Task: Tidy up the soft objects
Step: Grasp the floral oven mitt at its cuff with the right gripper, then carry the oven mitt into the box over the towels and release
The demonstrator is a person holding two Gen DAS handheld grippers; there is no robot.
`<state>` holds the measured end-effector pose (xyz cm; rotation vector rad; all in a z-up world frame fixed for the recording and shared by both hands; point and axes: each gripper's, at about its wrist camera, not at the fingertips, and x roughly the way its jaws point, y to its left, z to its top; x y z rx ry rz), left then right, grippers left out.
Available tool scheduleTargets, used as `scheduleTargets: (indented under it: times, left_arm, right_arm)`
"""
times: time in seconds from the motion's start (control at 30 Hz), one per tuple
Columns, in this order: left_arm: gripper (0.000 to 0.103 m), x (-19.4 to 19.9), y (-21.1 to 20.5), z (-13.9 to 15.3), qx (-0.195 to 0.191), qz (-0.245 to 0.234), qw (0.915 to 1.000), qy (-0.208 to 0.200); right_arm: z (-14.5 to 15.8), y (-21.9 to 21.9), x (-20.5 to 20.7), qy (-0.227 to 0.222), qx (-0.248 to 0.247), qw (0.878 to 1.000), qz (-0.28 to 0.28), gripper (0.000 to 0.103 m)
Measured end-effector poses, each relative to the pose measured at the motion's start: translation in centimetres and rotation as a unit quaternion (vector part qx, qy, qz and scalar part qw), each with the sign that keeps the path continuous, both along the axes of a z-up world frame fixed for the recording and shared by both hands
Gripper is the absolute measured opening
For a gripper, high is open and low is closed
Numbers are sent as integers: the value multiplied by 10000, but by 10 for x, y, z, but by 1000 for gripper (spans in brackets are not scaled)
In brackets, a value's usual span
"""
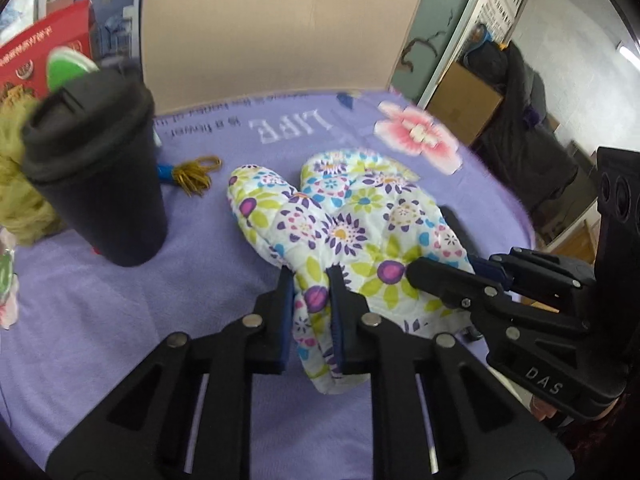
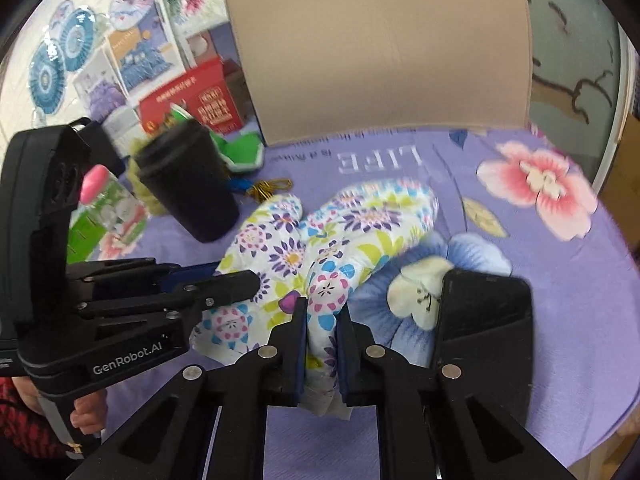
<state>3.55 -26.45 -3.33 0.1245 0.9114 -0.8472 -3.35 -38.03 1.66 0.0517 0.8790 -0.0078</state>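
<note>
A quilted oven mitt (image 1: 360,224) with a purple, green and blue flower print lies on a lilac blanket (image 1: 120,320). My left gripper (image 1: 311,280) is shut on the mitt's cuff edge, and the fabric bunches up between its blue pads. In the right wrist view my right gripper (image 2: 322,312) pinches another raised fold of the same mitt (image 2: 320,240) near its cuff. Each gripper shows in the other's view: the right gripper (image 1: 440,270) over the mitt's right side, the left gripper (image 2: 236,276) over its left side.
A black lidded cup (image 1: 100,184) stands left of the mitt. A black phone (image 2: 484,320) lies on the blanket to the right. A tall cardboard box (image 1: 280,28) closes off the back. A gold cord (image 1: 196,172), a fluffy yellow-green thing (image 1: 16,184) and a red box (image 1: 40,52) sit at the left.
</note>
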Motion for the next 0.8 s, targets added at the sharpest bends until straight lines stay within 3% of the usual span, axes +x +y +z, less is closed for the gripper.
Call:
scheduleTargets:
  times: [0.2,0.4,0.53,0.57,0.8]
  left_arm:
    - [18,-8,47,66,-592,271,9959,-626]
    - [18,2,134,107,-902,1081,9832,-1165]
    - [18,15,203,112,-824,1838,9701,-1357]
    - [18,19,220,113,-804,2025,9663,-1373]
    - [18,51,353,101,-661,3292,9333,-1275]
  right_arm:
    - [67,45,-10,-772,-401,9950,486,11]
    - [107,123,11,-1281,-585,9804,1375,11]
    - [104,205,52,-1364,-350,9640,2257,11]
    - [104,205,52,-1364,-350,9640,2257,11]
    - [69,325,106,-1123,-59,9344,3380,11]
